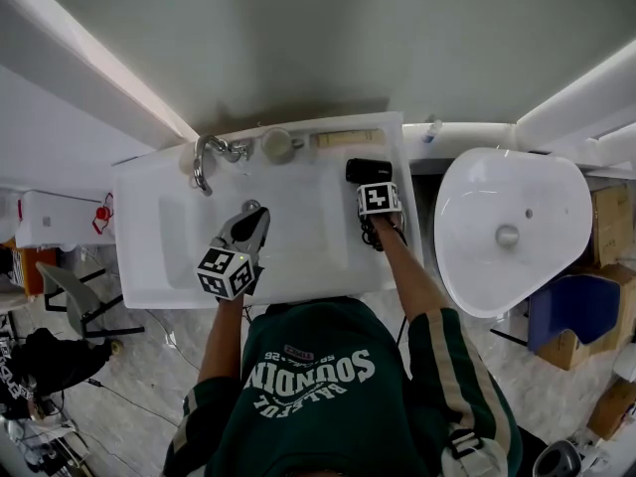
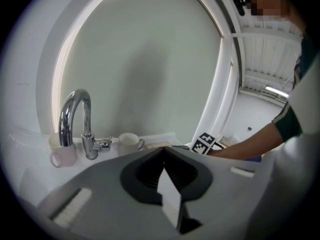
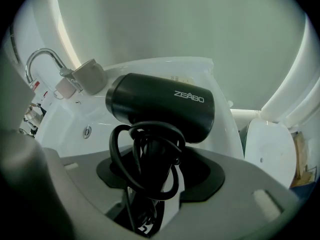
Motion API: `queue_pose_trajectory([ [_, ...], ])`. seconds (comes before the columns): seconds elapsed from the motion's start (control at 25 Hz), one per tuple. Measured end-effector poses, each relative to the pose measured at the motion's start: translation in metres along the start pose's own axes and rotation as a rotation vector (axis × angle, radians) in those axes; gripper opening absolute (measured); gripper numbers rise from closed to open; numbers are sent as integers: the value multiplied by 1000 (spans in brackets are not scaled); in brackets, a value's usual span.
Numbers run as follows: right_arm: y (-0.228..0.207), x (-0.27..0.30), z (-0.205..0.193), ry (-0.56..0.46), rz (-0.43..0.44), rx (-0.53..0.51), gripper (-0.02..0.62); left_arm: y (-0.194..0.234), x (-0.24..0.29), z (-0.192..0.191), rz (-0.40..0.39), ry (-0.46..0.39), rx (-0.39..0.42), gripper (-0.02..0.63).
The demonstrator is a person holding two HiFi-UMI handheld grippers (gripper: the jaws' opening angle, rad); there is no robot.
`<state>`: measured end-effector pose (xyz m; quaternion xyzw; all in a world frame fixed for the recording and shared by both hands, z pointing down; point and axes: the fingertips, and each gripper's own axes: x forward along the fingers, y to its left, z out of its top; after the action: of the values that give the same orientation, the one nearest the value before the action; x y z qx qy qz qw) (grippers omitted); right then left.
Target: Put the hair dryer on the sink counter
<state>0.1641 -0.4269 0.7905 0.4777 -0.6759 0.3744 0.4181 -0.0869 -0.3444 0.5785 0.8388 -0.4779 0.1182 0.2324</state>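
hair dryer (image 3: 160, 106) is in the right gripper (image 3: 152, 184), jaws clamped on its handle. The handle itself is mostly buried under the wound black cord (image 3: 145, 154), so the exact contact line is hard to make out, and the lower cord loops run out of frame at the bottom. From the head view only the dryer's (image 1: 368, 170) black barrel end shows; the rest sits under the right gripper's (image 1: 379, 202) marker cube, so can't tell whether it touches the surface or is just above it. Position: right rear corner of the sink counter (image 1: 298, 278), beside the basin, near the back ledge. Looks: matte black, short stubby barrel lying roughly horizontal, white ZEABO lettering on the side, cord coiled in several loops round the handle. Left gripper (image 2: 162, 156) has its jaws pressed together with nothing between them; it is over the basin in front of the faucet (image 2: 75, 119), well apart from the dryer. Left gripper (image 1: 248, 229) in the head view is mid-basin. On the back ledge: chrome faucet (image 1: 204, 162), a white cup (image 1: 278, 145) just right of it, a second mug (image 2: 61, 154) left of the faucet, seen only from the left gripper. A separate white basin (image 1: 512, 227) stands off to the right of the counter.
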Motion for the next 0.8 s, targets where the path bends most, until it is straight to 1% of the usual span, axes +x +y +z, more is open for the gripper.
queue_pose_trajectory([
  [0.12, 8, -1, 0, 0, 40, -25, 236, -2, 3, 0, -11, 0, 3, 51],
  [0.16, 7, -4, 3, -11, 40, -35, 247, -2, 3, 1, -15, 1, 5, 51],
  [0.28, 5, -17, 11, -46, 26, -61, 249, 0, 2, 1, -18, -6, 3, 51],
  [0.44, 6, -34, 16, -94, 51, -37, 247, 0, 2, 4, -26, -18, 5, 51],
  [0.56, 4, -47, 19, -129, 54, -36, 247, 2, 0, 8, -28, -26, 9, 51],
  [0.8, -3, -72, 25, -214, 21, -9, 244, 7, -1, 17, -25, -47, 30, 51],
])
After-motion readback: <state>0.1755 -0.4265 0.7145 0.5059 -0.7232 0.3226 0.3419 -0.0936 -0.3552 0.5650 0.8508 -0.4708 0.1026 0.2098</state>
